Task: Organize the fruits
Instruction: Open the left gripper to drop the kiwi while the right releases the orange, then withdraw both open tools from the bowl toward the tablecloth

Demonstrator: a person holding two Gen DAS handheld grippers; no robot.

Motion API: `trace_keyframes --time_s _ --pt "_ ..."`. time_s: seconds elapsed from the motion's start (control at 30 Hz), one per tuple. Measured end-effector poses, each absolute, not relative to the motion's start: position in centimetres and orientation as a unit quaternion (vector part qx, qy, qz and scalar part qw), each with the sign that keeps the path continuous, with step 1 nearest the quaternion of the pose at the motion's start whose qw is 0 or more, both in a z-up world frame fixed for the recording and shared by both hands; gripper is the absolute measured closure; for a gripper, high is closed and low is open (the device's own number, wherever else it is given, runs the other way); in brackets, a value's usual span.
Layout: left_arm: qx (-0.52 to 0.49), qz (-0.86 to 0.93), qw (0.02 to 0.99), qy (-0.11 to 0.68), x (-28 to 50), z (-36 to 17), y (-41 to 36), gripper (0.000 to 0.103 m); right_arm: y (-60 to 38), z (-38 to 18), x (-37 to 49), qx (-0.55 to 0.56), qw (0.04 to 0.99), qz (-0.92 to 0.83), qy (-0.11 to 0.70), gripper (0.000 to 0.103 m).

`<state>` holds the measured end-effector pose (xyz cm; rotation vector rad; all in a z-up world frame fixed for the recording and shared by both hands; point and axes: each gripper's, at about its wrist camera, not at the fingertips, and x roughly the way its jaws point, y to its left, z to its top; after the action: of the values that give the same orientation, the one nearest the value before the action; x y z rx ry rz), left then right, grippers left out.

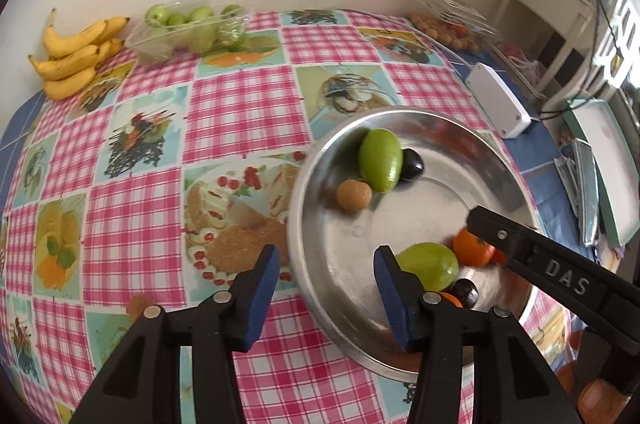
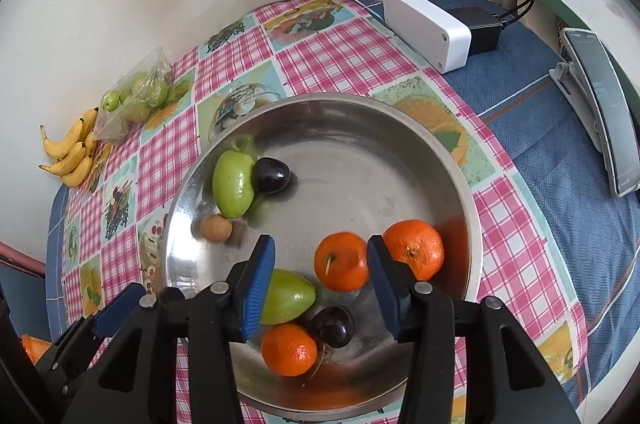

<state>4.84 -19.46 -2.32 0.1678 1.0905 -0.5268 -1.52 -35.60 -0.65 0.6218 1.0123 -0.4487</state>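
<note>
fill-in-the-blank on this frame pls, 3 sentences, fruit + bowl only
1. The metal bowl holds ____ oranges.
2. The dark plum at the bowl's far side touches a ____ fruit.
3. The bananas lie ____ the bowl, by the wall.

Missing words: three; green; outside

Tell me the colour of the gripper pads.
Blue pads, clearest in the right wrist view.

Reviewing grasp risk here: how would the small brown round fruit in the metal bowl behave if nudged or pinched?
The small brown fruit looks nearly spherical, so it would likely roll across the metal bowl, whose floor looks smooth. It looks blurred, perhaps already rolling. Being small, it could slip from between wide pads.
</note>
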Motion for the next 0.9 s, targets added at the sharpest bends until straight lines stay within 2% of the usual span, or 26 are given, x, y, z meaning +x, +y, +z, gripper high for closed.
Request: trace_keyframes --time_s 0.43,0.77,0.83,0.87,0.9 --pt "-0.007 -0.116 0.826 0.551 8.5 -3.0 -13.0 0.045 -34.9 -0.6 -0.8 0.272 0.809 -0.203 0.48 0.052" --pt "-0.046 -0.063 0.818 0.57 9.8 -3.9 -9.4 0.045 -33.5 -0.3 0.3 0.227 0.818 -0.188 0.494 0.052" --pt "-0.047 -0.059 0.818 0.57 9.8 -3.8 -9.2 0.042 -33.4 -0.4 0.4 0.223 0.819 -0.189 0.494 0.04" --pt "-0.047 -0.058 0.818 0.57 9.8 -3.8 -9.2 0.038 -33.4 -0.3 0.4 0.221 0.82 -0.189 0.494 0.026" --pt "-0.047 -0.056 0.818 0.57 9.9 -3.8 -9.2 0.03 -33.3 -0.3 0.4 0.219 0.821 -0.189 0.493 0.021"
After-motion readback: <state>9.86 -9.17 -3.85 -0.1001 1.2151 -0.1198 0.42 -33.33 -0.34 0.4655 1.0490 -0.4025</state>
